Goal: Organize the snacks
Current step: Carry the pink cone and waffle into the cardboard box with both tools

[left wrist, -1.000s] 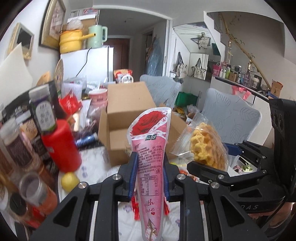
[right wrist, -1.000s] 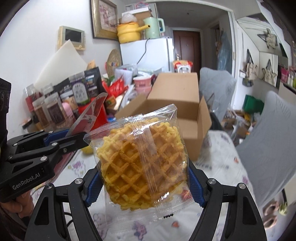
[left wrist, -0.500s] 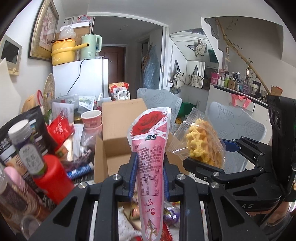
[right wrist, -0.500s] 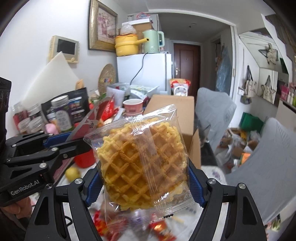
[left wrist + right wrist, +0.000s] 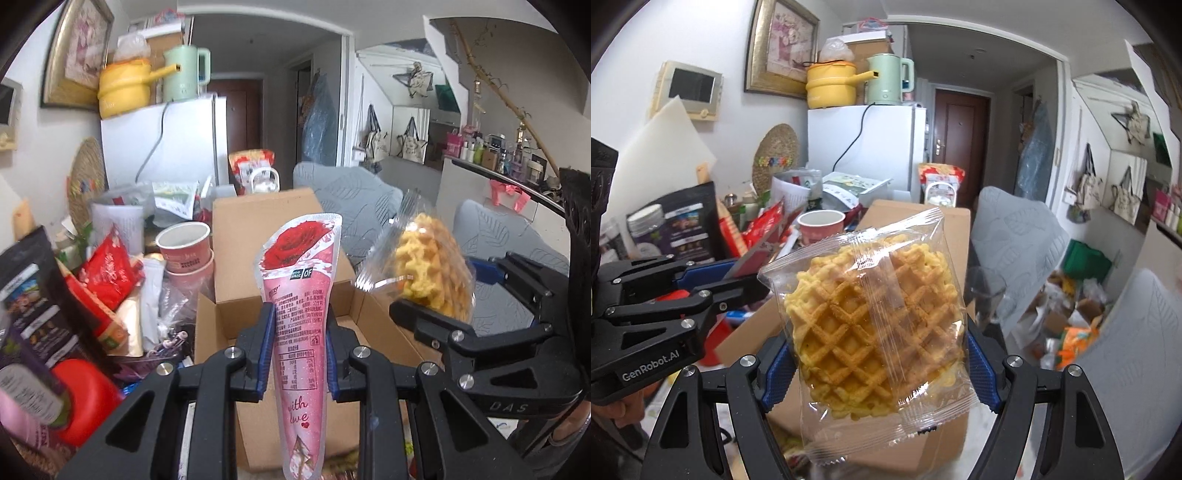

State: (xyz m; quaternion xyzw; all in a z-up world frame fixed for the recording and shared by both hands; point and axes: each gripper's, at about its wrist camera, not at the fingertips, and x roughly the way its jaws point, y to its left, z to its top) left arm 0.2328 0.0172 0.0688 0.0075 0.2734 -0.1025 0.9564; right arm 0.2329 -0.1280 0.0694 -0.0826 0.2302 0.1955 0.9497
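At the table's left edge, a red-capped jar [image 5: 86,398], a dark snack pouch [image 5: 35,291] and stacked pink paper cups [image 5: 184,247] crowd together. The left gripper [image 5: 300,347] is clamped narrowly on an upright pink cone-shaped packet [image 5: 301,314] with a rose print, held above the near side of an open cardboard box [image 5: 266,229]. Just to its right, the right gripper [image 5: 879,365] has its jaws set wide, pressing both sides of a clear-wrapped waffle [image 5: 875,317], also over the box.
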